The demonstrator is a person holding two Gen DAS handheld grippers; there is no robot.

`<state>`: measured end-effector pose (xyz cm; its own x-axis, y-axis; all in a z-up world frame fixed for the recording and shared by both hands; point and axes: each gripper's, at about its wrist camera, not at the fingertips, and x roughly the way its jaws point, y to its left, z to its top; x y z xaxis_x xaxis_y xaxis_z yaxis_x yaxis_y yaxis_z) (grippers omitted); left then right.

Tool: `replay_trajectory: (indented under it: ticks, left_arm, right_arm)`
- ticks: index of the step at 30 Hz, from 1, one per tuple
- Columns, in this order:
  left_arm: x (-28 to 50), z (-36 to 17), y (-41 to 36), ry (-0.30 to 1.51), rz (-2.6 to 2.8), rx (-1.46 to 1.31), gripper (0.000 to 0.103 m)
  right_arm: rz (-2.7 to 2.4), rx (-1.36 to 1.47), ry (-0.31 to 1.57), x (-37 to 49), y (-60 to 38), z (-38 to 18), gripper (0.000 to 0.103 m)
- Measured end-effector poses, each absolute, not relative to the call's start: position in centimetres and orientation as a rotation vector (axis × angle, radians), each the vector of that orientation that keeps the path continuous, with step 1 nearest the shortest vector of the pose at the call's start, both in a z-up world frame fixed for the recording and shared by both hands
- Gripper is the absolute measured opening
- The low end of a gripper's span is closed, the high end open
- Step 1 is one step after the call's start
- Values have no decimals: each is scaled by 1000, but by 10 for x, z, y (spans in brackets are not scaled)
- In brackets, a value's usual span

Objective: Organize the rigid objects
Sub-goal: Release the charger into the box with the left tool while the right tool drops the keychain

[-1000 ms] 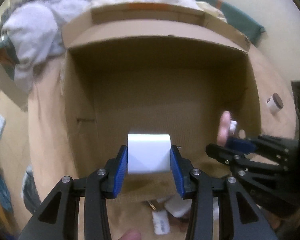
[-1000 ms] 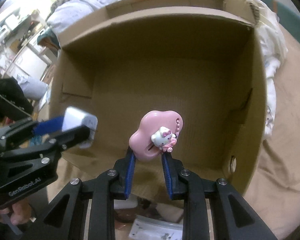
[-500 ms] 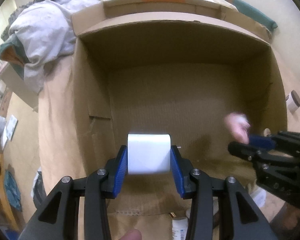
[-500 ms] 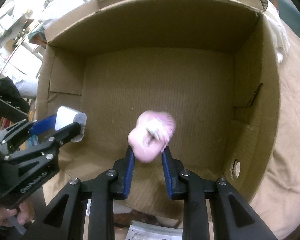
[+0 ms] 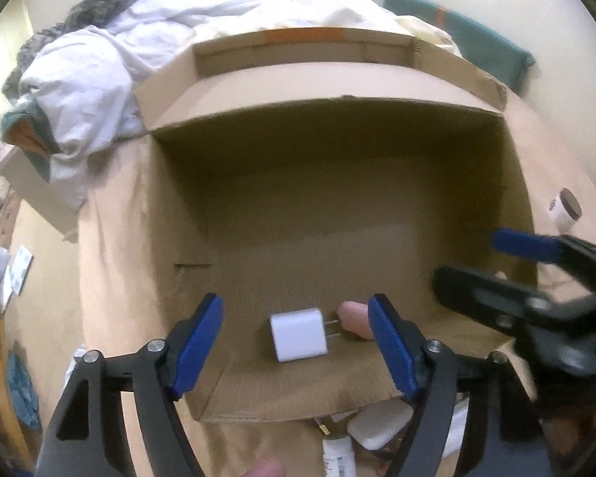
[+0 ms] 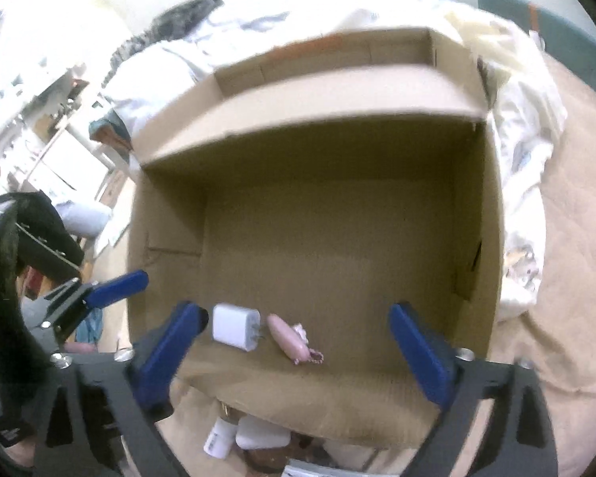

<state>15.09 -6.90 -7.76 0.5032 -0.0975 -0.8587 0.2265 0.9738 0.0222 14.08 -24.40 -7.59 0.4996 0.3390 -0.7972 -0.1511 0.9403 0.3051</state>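
Box (image 5: 329, 206) fills the middle of both wrist views, flaps open, its far flap folded out at 12 o'clock. We see the left gripper (image 5: 296, 342) over the near wall with its jaws opening, blue pads well apart and pressing on nothing. We note the charger (image 5: 298, 336) lying on the box floor at 6 o'clock, between the left pads as framed but clear of both, prongs pointing toward 3 o'clock. Just beside the prongs lies the pink charm (image 5: 353, 320), partly hidden behind the right-hand pad of the left gripper. From the right wrist view we see the right gripper (image 6: 294, 338) with its jaws also opening, at full spread and gripping nothing. There the charger (image 6: 236, 328) sits at 7 o'clock on the floor, and the charm (image 6: 288, 338) lies just to its 3 o'clock side, tilted, with a small white figure and bead chain at its near end; whether charm and prongs touch we cannot tell. The left gripper (image 6: 107, 290) shows at 9 o'clock in that view, outside the box's left wall. The right gripper (image 5: 508, 266) enters the left view at 3 o'clock over the box's right wall. A jar (image 5: 564, 210) with a dark lid rests on the tan cover (image 5: 576, 171) outside the box at 3 o'clock. White bedding (image 5: 99, 79) is heaped at 10 o'clock. Below the near wall, at 6 o'clock, small white items (image 6: 254, 435) lie blurred.
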Motion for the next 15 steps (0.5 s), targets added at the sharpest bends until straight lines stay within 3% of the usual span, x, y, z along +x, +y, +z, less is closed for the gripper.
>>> replay_trajectory:
  ticks: [2,15]
  left_arm:
    - [152,-76,-66,1027,-172,128,83]
    - [139,-50,-49,992,-128,82,83]
  right_arm:
    - [290,201,978,140,-245,-71,103]
    - [230,250,903,129,-264,-56,103]
